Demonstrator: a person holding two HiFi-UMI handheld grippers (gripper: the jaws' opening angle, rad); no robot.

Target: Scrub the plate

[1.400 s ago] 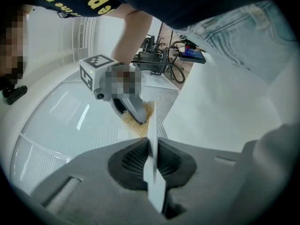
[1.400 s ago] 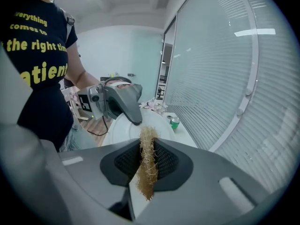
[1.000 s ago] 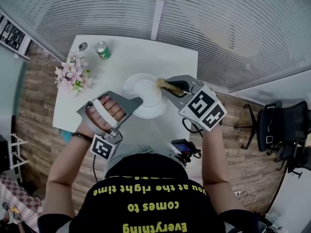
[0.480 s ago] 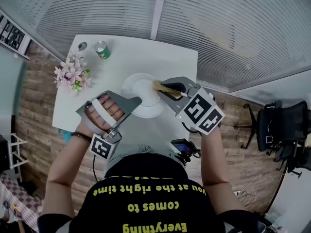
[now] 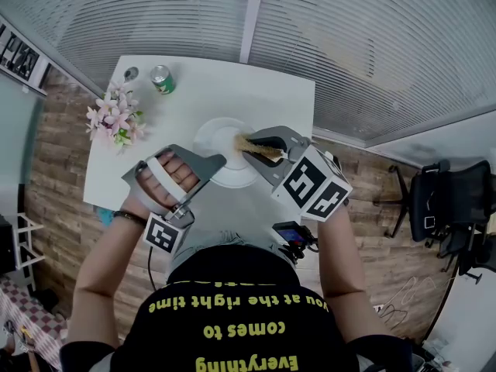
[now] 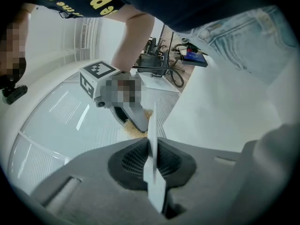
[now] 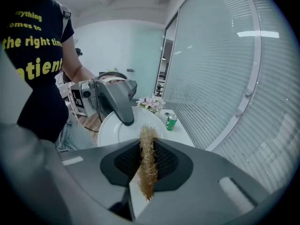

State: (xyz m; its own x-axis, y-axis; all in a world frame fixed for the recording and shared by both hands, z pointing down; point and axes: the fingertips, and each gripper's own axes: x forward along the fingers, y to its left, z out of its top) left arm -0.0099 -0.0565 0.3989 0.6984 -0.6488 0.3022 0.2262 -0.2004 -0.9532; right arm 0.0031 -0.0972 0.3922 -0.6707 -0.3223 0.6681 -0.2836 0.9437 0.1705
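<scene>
Firstly, left gripper [image 5: 212, 162]: jaws pressed onto the near rim of the plate [image 5: 219, 141], whose thin white edge runs straight up between the pads in the left gripper view. A hand is wrapped round the grey handle behind it, marker cube below the wrist.

Right gripper [image 5: 253, 147]: jaws nipped on a scrubber [image 7: 148, 159], a tan, bristly, fibrous strip that stands between the pads and sticks out past the tips. Its free end lies at the plate's inner face, right of the middle. Marker cube faces up toward the head camera.

Plate: white, round, at the near middle of the surface [image 5: 260, 91], between the two grippers.

Surface: white, square-topped. At its far left corner, a green can [image 5: 163, 79], upright, with a small round object just beside it. On the left edge, a bunch of pink and white flowers [image 5: 116, 120], well apart from the plate.

Surroundings: wood-plank floor, slatted blinds beyond the surface, a black office chair [image 5: 449, 200] at the right.
</scene>
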